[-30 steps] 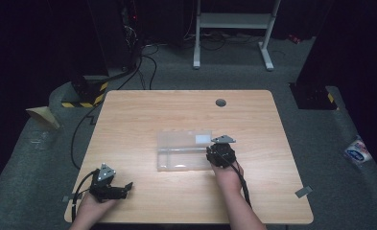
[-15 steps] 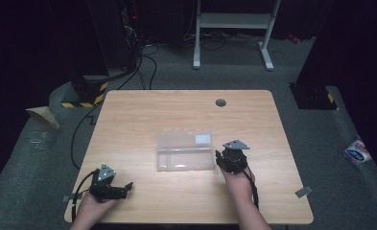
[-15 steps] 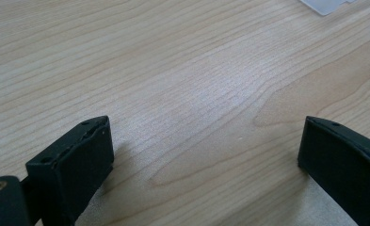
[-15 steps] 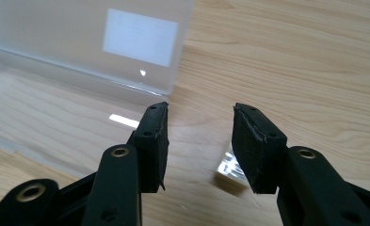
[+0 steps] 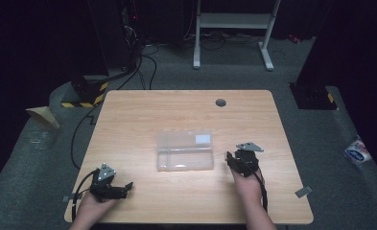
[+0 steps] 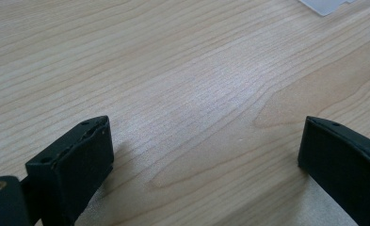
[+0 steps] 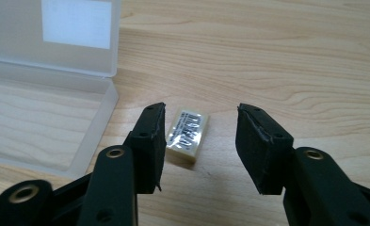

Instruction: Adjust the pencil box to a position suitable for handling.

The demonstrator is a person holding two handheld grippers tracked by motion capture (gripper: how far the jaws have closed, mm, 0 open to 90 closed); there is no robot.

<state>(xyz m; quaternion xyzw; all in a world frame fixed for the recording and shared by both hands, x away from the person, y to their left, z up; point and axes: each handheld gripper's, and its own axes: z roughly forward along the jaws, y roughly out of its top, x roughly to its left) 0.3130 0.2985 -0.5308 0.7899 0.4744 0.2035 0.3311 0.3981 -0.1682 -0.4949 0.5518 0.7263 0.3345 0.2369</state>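
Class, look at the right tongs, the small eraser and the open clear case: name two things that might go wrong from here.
1. The right tongs, whose jaws have just been opening, stand apart around the eraser without pressing it; its glossy wrapper might slip when squeezed.
2. The eraser lies close beside the case; the left jaw might knock the case wall and shove the light case across the table.

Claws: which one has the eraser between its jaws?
The right claw: a small wrapped eraser lies on the table between its parted jaws, ungripped. The left claw spans bare wood.
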